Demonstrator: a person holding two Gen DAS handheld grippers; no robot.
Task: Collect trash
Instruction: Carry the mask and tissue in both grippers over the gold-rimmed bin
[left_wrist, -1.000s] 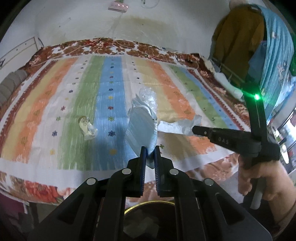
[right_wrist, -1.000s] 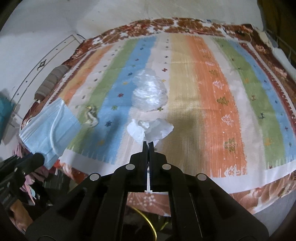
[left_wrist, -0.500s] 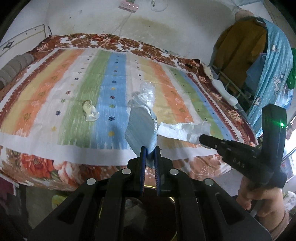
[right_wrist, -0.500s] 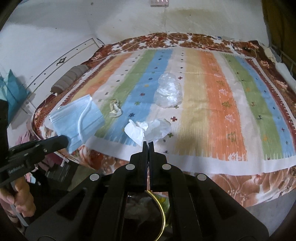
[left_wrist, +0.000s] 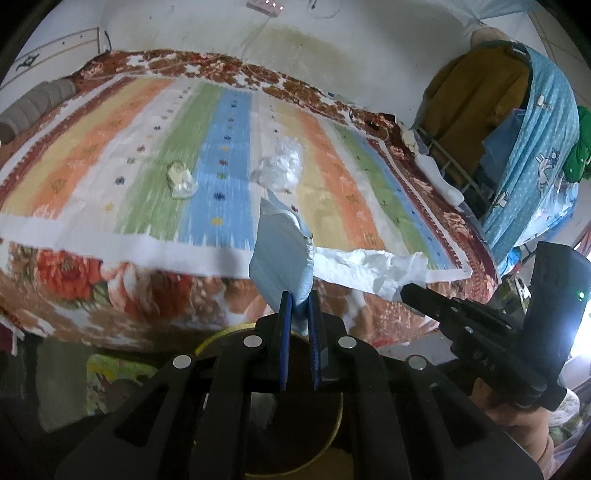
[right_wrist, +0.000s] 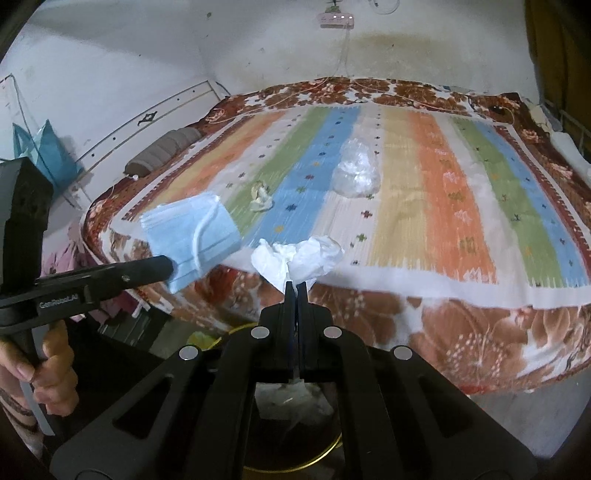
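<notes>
Trash rides in both claws, off the bed's near edge, above a gold-rimmed bin (right_wrist: 295, 435), likely for dropping. Left claw (left_wrist: 297, 295) pinches a pleated blue face mask (left_wrist: 282, 258); right claw (right_wrist: 295, 286) is pressed together on crumpled white tissue (right_wrist: 299, 258).

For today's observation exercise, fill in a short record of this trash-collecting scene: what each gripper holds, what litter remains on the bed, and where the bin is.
left gripper: shut on a pale blue pleated face mask
right gripper: shut on a crumpled white tissue
litter on bed: a crumpled clear plastic bag; a small yellowish crumpled wrapper
bed cover: striped multicolour blanket, brown floral border
bin: dark round container with yellow rim, below both grippers, beside the bed
</notes>
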